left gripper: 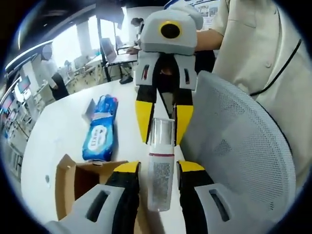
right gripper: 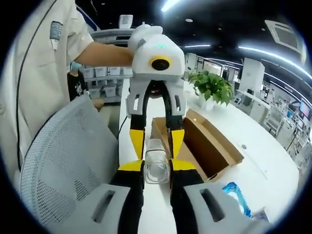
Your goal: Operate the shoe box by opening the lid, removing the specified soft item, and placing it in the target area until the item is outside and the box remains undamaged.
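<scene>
In the left gripper view we look along our left gripper (left gripper: 157, 173), whose yellow-tipped jaws rise from the bottom centre and stand narrow, one on each side of a small bottle (left gripper: 161, 165) with a white printed body and a clear cap. The right gripper (left gripper: 165, 119) faces us from the upper centre of that frame, its yellow fingertips (left gripper: 144, 117) closed on the clear cap end of the same bottle, so both tools hold it between them. To the left of centre a blue pack of wipes (left gripper: 100, 131) lies flat on the white table (left gripper: 48, 141), which we take to be the soft item; it sits outside the box. In the lower left, the open cardboard shoe box (left gripper: 70, 183) shows a raised brown flap and a dark interior, just below the wipes. A white mesh chair back (left gripper: 239, 146) fills the right side, and a person in a pale shirt (left gripper: 258, 44) stands behind it.

In the right gripper view our right gripper (right gripper: 157, 170) grips the clear cap (right gripper: 157, 165) at lower centre, and the left gripper (right gripper: 157, 139) faces it from above, also clamped on the bottle. The box (right gripper: 209, 141) stands open right of centre, and a corner of the blue wipes (right gripper: 239, 197) shows at lower right. A green plant (right gripper: 212, 87) stands at upper right
</scene>
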A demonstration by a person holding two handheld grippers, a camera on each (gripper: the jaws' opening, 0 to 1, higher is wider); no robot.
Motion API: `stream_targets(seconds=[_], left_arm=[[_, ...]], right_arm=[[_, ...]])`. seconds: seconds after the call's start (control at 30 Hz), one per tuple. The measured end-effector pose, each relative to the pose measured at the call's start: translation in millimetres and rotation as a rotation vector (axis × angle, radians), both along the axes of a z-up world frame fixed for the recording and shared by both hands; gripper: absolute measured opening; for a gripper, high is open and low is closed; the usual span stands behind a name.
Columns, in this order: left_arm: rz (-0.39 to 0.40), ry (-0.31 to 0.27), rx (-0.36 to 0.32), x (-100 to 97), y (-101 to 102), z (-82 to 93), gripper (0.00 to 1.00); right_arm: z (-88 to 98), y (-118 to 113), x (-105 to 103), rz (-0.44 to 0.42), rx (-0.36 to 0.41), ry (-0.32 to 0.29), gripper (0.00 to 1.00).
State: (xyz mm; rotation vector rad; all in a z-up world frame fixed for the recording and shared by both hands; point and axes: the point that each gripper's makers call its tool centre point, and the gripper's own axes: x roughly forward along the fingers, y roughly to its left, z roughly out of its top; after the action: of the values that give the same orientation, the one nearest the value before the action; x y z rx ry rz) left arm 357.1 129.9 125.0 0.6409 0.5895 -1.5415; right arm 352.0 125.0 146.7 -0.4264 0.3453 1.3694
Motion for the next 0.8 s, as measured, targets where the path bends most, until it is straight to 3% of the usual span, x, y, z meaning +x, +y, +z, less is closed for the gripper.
stream_targets(seconds=[0.2,0.37,0.8], left_arm=[[0.061,-0.006,-0.010,8.3,10,3.0,0.39],[0.163,-0.014,-0.040,21.2,21,9.2,0.44],[0.388,-0.005,-0.111,37.3,58,14.7,0.54]], right_arm=[[2.0,0,8,0.005,-0.012,-0.001,0.16],[0.9,-6,16,0.017,-0.045,-0.014,0.16],[10.5,-34,77,0.045,-0.185,-0.096,0.16]])
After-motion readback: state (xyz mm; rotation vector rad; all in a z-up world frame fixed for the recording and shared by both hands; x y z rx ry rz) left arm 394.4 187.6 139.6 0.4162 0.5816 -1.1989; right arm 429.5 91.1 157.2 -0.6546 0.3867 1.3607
